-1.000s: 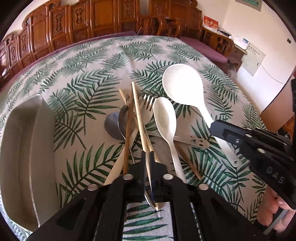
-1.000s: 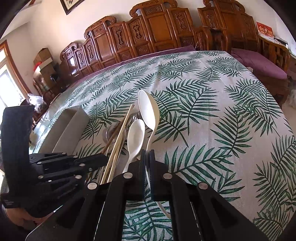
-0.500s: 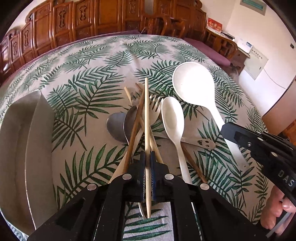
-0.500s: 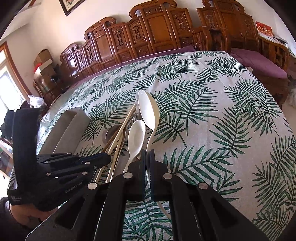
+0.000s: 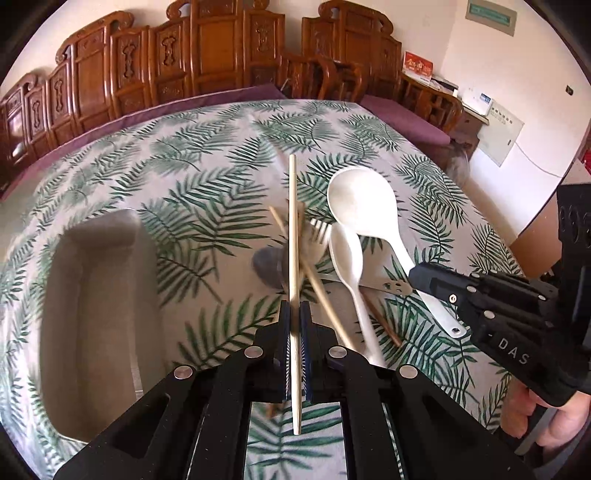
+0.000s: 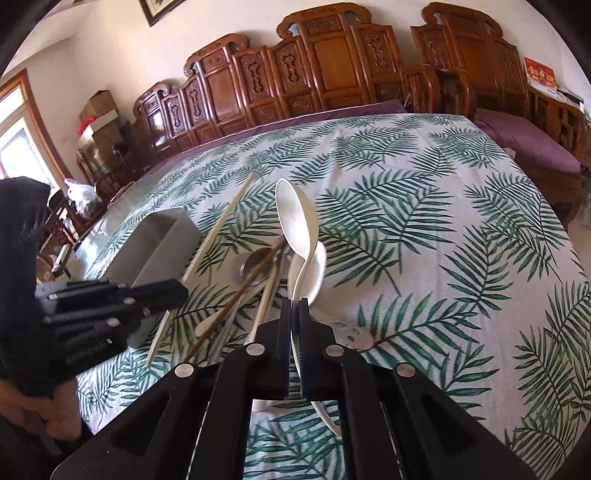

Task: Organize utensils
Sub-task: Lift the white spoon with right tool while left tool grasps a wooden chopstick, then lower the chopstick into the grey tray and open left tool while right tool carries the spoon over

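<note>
the left gripper [image 5: 294,317] clamps a pale chopstick [image 5: 293,229], raised just right of the grey tray [image 5: 92,295]. the right gripper [image 6: 294,314] pinches the large white spoon [image 6: 295,218] by its handle, tilted up over the utensil pile [image 6: 255,280] right of the tray.

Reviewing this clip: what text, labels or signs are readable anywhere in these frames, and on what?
"DAS" – white letters on the black body of the right gripper, left wrist view.
Lettering on the left gripper body, right wrist view – too blurred to read.
Red card with gold characters on the sideboard – too small to read.
White wall panel with a printed label – too small to read.
Green wall sign – no readable text.
</note>
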### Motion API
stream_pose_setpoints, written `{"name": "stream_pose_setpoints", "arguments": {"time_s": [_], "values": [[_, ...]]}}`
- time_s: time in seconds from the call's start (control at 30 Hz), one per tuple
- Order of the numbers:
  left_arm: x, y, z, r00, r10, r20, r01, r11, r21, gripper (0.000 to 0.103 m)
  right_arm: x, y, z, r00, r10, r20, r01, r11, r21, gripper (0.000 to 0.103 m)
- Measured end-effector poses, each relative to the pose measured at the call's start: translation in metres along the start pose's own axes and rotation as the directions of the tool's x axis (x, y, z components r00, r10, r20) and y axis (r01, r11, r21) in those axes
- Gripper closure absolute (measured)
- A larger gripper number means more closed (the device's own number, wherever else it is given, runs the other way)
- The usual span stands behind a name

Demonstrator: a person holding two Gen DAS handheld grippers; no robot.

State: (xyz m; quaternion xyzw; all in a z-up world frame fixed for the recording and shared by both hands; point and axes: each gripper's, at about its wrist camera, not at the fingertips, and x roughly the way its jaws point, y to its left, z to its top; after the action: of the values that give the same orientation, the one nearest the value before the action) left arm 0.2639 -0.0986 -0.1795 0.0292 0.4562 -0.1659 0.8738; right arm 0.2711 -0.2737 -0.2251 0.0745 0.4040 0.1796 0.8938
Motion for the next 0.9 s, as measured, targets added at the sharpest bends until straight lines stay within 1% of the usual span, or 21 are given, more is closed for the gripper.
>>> {"name": "stream_pose_setpoints", "arguments": {"time_s": [0.17, 0.23, 0.43, 0.53, 0.7, 0.9], "values": [[-0.022, 0.021, 0.0, 1.0, 0.01, 0.022, -0.01, 1.0, 0.007, 0.099, -0.005, 0.024, 0.002, 1.0, 0.019, 0.008, -0.019, 0.999, -0.033, 0.098], [-0.03, 0.032, -0.001, 0.999, 0.017, 0.029, -0.018, 1.0, 0.01, 0.099, -0.007, 0.035, 0.004, 1.0, 0.016, 0.016, -0.015, 0.998, -0.054, 0.098], [-0.042, 0.067, -0.003, 0.999, 0.037, 0.038, -0.037, 0.999, -0.005, 0.099, 0.004, 0.068, 0.011, 0.999, 0.042, 0.007, -0.042, 0.995, -0.088, 0.098], [-0.043, 0.084, -0.008, 0.998, 0.049, 0.035, -0.049, 0.999, -0.012, 0.099, 0.01, 0.084, 0.016, 0.998, 0.058, 0.001, -0.058, 0.993, -0.105, 0.098], [-0.04, 0.111, -0.018, 0.998, 0.059, 0.026, -0.058, 0.997, -0.053, 0.099, 0.019, 0.115, 0.025, 0.997, 0.074, -0.007, -0.074, 0.986, -0.15, 0.098], [-0.035, 0.143, -0.026, 0.999, 0.051, 0.005, -0.05, 0.992, -0.115, 0.099, 0.029, 0.143, 0.035, 0.996, 0.09, -0.009, -0.09, 0.981, -0.171, 0.098]]}}
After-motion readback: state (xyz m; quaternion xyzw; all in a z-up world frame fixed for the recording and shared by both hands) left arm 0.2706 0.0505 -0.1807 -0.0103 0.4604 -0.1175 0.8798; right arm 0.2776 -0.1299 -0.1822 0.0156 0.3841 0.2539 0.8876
